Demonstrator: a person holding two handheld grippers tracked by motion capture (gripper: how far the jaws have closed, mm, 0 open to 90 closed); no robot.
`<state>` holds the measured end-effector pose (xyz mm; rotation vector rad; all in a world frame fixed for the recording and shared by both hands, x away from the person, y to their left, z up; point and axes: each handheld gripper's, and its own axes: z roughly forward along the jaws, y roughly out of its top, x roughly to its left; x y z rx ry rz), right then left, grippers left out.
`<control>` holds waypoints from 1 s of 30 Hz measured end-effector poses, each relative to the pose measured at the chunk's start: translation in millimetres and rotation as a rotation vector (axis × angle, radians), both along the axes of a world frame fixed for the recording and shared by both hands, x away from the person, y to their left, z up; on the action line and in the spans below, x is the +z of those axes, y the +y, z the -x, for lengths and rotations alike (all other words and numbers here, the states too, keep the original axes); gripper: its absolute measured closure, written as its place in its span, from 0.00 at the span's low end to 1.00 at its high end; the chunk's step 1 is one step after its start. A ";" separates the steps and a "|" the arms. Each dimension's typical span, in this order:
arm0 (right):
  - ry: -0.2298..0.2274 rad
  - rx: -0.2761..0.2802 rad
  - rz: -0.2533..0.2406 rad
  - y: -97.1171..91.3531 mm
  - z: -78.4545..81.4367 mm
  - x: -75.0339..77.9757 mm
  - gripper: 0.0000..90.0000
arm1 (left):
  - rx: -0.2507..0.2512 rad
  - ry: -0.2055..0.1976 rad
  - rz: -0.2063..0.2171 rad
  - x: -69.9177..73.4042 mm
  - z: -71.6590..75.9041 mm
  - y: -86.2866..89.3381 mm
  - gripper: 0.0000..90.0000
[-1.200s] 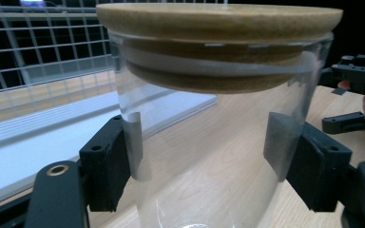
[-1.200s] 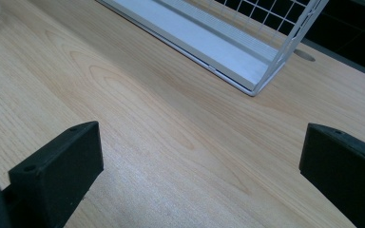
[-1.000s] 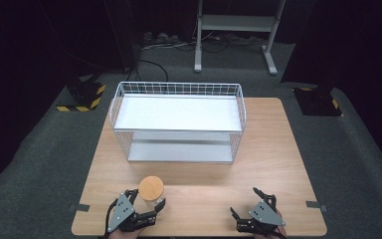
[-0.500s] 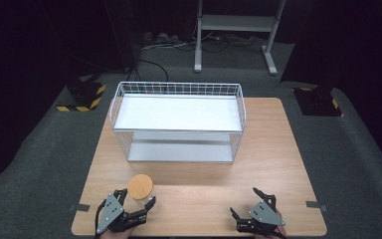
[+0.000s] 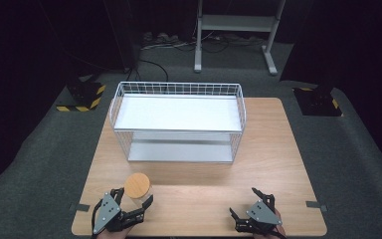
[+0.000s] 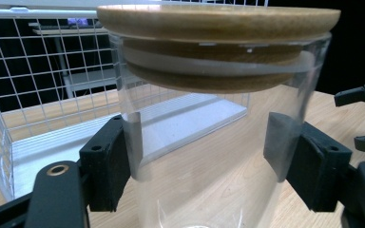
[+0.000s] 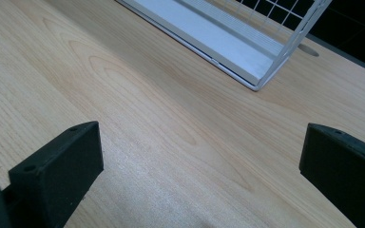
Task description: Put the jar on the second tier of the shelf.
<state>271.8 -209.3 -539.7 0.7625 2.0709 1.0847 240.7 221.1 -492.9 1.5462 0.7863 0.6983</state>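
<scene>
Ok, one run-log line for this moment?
left tongs: shut on jar | right tongs: open, nothing held | jar: near table front, lid on | rack: behind

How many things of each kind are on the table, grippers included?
Clear jar with wooden lid: 1
White wire rack with two shelves: 1
Handheld grippers: 2, the left gripper clamped on the jar, the right gripper open over bare wood
Total: 4

evenly lit desk (image 5: 278, 149) amid dark surroundings, soft faint shadows, mild glare on the glass jar (image 6: 209, 142), close jaws slightly blurred
</scene>
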 end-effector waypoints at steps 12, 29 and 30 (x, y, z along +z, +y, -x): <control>-0.002 0.014 -0.010 -1.2 0.3 0.2 0.00 | -0.024 -0.006 -0.009 15.4 -7.4 -12.3 0.29; 0.005 0.019 -0.021 -2.3 -0.1 0.5 0.00 | -0.038 -0.031 -0.001 47.4 -18.8 -21.3 0.29; 0.004 0.020 -0.022 -2.3 -0.1 0.5 0.00 | -0.038 -0.034 0.000 48.9 -19.4 -21.7 0.29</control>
